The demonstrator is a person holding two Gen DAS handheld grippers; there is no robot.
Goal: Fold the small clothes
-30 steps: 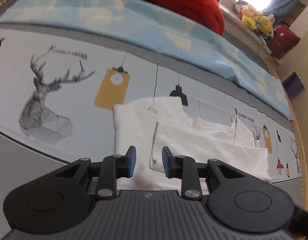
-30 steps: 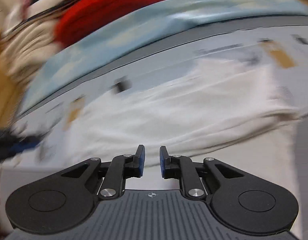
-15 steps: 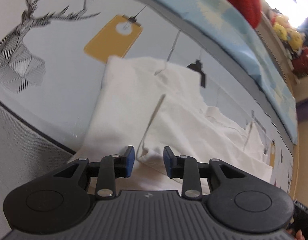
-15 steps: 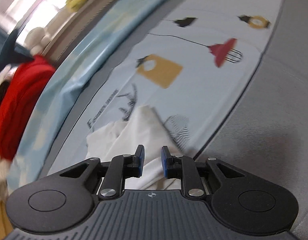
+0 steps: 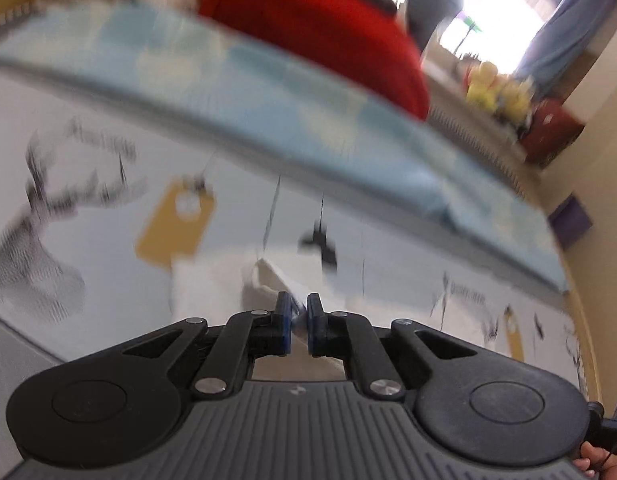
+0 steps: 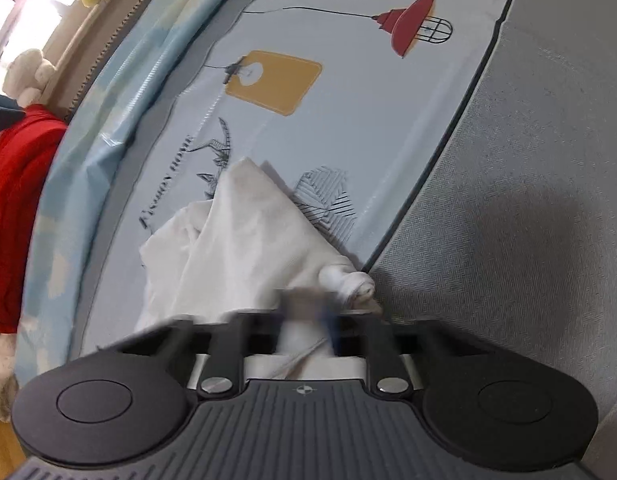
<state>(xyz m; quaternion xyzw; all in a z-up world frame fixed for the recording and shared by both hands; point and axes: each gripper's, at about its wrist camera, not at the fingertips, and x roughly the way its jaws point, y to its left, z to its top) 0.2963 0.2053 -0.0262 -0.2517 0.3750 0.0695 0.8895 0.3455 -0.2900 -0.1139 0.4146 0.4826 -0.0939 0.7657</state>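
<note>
The right tool is pinched down on a bunched corner of the white garment; its jaws have just been closing and the fingertips are motion-smeared, with cloth between them. From there the garment runs up and away from the tool in a tapering strip, its long axis leaning slightly left, ending in a point on the printed mat, right by the edge where the mat meets the grey fabric surface.

In the left wrist view, which is pretty blurry, the left tool has just been closing too; its blue pads stand nearly together with a bit of white cloth caught between them. The garment lies just past the tips on the mat.

Writing on the mat next to the cloth is too stylised to read properly. Beyond that are a yellow tag print and a red lamp print, then a light blue sheet and a red blanket behind it.
</note>
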